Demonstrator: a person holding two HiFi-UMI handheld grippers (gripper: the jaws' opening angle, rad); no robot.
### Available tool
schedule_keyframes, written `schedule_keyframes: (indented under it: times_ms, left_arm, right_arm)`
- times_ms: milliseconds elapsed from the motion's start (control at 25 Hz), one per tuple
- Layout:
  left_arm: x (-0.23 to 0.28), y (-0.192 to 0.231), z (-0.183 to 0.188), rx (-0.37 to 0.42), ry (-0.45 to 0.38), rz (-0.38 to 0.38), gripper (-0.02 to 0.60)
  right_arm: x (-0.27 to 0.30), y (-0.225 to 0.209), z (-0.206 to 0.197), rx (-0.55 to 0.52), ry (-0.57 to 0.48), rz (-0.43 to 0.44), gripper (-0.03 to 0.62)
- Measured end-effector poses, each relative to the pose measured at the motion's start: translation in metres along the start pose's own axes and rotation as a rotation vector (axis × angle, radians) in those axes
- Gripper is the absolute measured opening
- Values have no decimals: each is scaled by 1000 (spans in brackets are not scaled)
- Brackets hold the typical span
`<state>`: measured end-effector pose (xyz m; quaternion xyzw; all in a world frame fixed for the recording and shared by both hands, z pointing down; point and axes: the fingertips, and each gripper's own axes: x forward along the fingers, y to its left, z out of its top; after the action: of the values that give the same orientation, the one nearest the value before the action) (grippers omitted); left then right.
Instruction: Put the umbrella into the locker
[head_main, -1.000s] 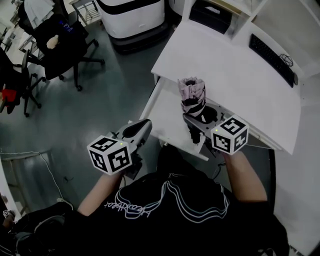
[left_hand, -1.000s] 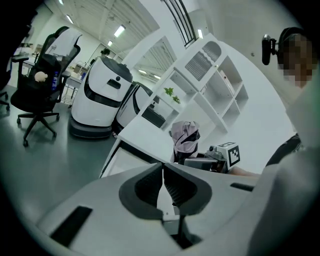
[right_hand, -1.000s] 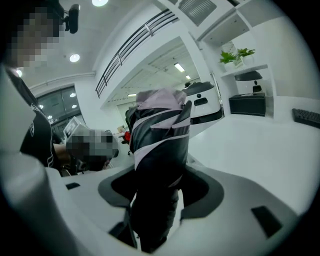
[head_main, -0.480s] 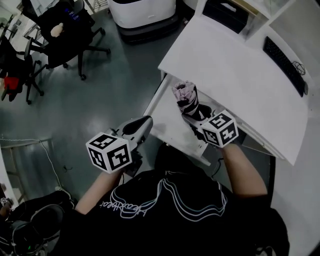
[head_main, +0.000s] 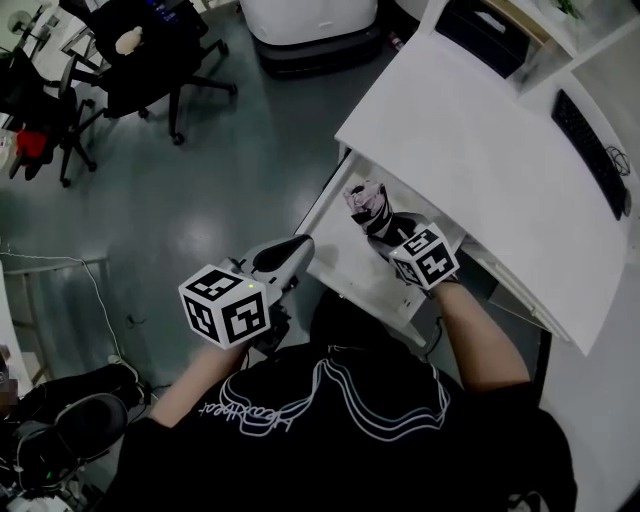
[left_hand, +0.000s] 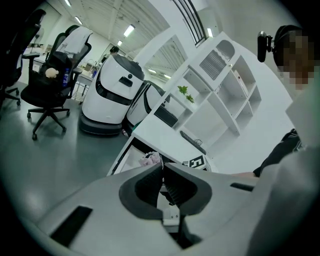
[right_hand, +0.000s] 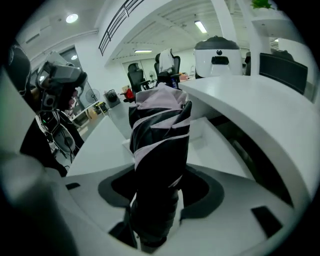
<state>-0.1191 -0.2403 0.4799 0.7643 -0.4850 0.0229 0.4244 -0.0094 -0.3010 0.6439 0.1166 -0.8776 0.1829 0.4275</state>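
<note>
**Umbrella held over the open locker, not yet inside**

Folded pink-and-black umbrella (head_main: 368, 203) at centre of the head view, gripped round its dark lower part by the right gripper (head_main: 388, 234), jaws about half closed and pressing on the fabric from both sides. Tilted, bunched top toward the upper left of the frame, just above the white open locker (head_main: 340, 262) that juts from under the worktop (head_main: 480, 150). Left gripper (left_hand: 162, 169) at lower left of centre, jaws pressed together on nothing, apart from both umbrella and locker.

Possible trouble from here:
- Catching the bunched top on the locker's rim or the worktop's underside, if lowered at this slant.
- Slipping or twisting in the jaws, since soft fabric gives under the pads.
- Landing propped on an edge instead of lying flat, and so blocking the locker from closing.
- Falling to the grey floor (head_main: 230, 170) at the left, if let go before fully over the opening.

Hard to make out:
- The umbrella's end below the jaws: cut off in the right gripper view, covered by the marker cube (head_main: 425, 258) in the head view.
- The locker's depth and back, lost under the worktop.
- Whether drawer or hinged door: cannot tell.
- Whether touching the locker's white surface or clear of it: cannot tell.
</note>
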Motion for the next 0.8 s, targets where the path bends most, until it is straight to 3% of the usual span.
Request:
schedule_keyframes:
  times_ms: [240, 800]
  left_arm:
    - [0, 14, 0, -56, 1, 18, 12]
    - [-7, 40, -11, -98, 1, 83, 12]
  right_arm:
    - [35, -4, -20, -16, 104, 15, 244]
    - [92, -19, -63, -32, 256, -20, 245]
